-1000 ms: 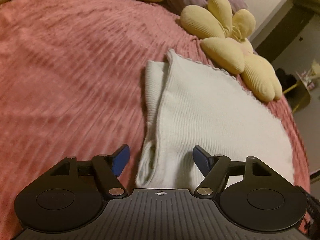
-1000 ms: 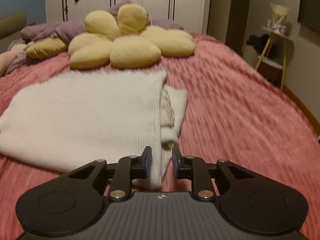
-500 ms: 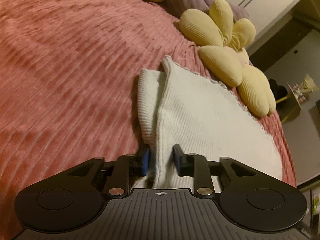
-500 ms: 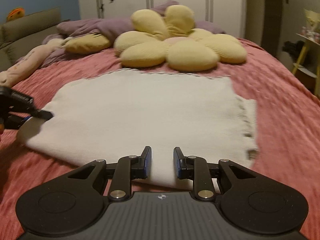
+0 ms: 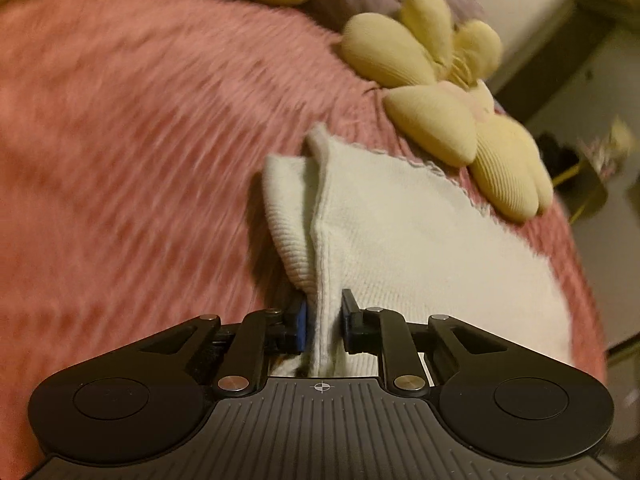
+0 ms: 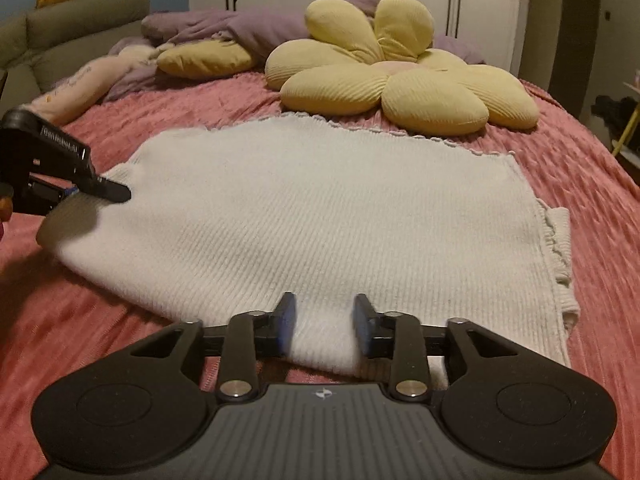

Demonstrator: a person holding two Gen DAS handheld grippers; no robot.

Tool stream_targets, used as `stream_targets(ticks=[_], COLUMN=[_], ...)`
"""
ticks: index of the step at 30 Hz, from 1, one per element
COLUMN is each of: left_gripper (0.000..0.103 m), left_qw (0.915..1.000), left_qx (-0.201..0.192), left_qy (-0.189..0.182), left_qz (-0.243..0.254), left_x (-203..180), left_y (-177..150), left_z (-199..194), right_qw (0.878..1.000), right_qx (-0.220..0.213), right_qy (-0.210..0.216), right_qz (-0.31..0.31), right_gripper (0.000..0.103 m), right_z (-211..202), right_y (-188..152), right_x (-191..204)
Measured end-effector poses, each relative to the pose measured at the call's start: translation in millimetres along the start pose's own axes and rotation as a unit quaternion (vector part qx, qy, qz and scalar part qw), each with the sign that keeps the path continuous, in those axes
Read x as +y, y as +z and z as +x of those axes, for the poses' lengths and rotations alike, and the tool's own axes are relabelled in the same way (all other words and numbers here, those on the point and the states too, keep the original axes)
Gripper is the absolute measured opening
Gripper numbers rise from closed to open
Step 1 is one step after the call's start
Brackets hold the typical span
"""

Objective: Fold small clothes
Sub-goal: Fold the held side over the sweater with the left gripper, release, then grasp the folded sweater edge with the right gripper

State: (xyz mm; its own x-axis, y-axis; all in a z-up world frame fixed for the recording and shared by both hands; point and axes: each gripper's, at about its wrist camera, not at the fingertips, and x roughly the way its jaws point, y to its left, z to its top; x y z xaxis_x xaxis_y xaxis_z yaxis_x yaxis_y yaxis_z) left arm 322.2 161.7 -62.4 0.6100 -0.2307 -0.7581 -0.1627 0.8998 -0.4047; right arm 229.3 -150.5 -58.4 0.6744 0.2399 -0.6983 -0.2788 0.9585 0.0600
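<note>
**White knit top pinched at one end, near edge not yet gripped**

A white ribbed top (image 6: 304, 216) lies flat on a pink bedspread (image 6: 580, 184), long axis running 9 to 3 o'clock in the right wrist view. The left hand-held gripper (image 5: 323, 322) is clamped narrow on the top's bunched end, at 9 o'clock in that view. The right hand-held gripper (image 6: 325, 322) sits partly open, its fingers straddling the near edge at 6 o'clock w/ cloth between them but not pinched. A yellow flower cushion (image 6: 396, 80) rests at 12 o'clock, touching the far hem. Likely next: right side closes on the edge, approx. mid-length, then folds.
</note>
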Motion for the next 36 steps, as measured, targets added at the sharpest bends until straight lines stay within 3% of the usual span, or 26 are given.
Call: stream_targets(ticks=[2, 6, 9, 14, 20, 22, 24, 27, 29, 33, 36], left_gripper=[0.019, 0.019, 0.019, 0.019, 0.025, 0.034, 0.045, 0.045, 0.051, 0.053, 0.055], left_qw=[0.9985, 0.99, 0.9856, 0.9807, 0.9814, 0.9835, 0.9817, 0.9849, 0.9869, 0.99, 0.9896], left_qx=[-0.005, -0.015, -0.022, -0.012, 0.021, 0.022, 0.018, 0.008, -0.011, -0.052, -0.026], left_qy=[0.025, 0.058, 0.045, -0.008, -0.023, -0.044, -0.062, -0.07, -0.081, -0.015, 0.037], left_qz=[0.048, 0.128, 0.161, 0.195, 0.19, 0.174, 0.179, 0.158, 0.139, 0.13, 0.136], left_x=[-19.6, -58.9, -87.4, -134.3, -149.3, -145.5, -143.7, -136.8, -126.9, -107.6, -99.7], left_y=[3.1, 1.6, -2.4, -21.3, -49.8, -53.9, -55.8, -54.9, -53.9, -55.9, -56.6], left_z=[-6.1, -12.7, -17.1, -8.2, 31.2, 35.0, 32.7, 13.2, -5.7, -27.8, -17.5], right_qw=[1.0, 1.0, 0.999, 0.998, 0.996, 0.996, 0.996, 0.995, 0.995, 0.994, 0.993], right_qx=[-0.011, -0.022, -0.021, -0.026, -0.031, -0.031, -0.029, -0.024, -0.023, -0.025, -0.029], right_qy=[0.0, -0.004, -0.008, -0.013, -0.022, -0.025, -0.026, -0.023, -0.021, -0.008, 0.006], right_qz=[0.014, 0.022, 0.032, 0.059, 0.077, 0.079, 0.084, 0.093, 0.093, 0.104, 0.116], right_gripper=[0.049, 0.049, 0.049, 0.049, 0.05, 0.05, 0.05, 0.05, 0.05, 0.051, 0.051], right_z=[-8.6, -20.0, -25.2, -34.1, -40.4, -40.4, -39.6, -36.4, -36.3, -35.9, -32.0], right_y=[-0.1, -4.6, -10.1, -17.7, -21.3, -21.3, -21.6, -21.7, -20.8, -14.3, -2.5], right_x=[-7.8, -19.4, -27.2, -41.4, -55.4, -58.8, -61.4, -64.1, -64.6, -68.7, -68.8])
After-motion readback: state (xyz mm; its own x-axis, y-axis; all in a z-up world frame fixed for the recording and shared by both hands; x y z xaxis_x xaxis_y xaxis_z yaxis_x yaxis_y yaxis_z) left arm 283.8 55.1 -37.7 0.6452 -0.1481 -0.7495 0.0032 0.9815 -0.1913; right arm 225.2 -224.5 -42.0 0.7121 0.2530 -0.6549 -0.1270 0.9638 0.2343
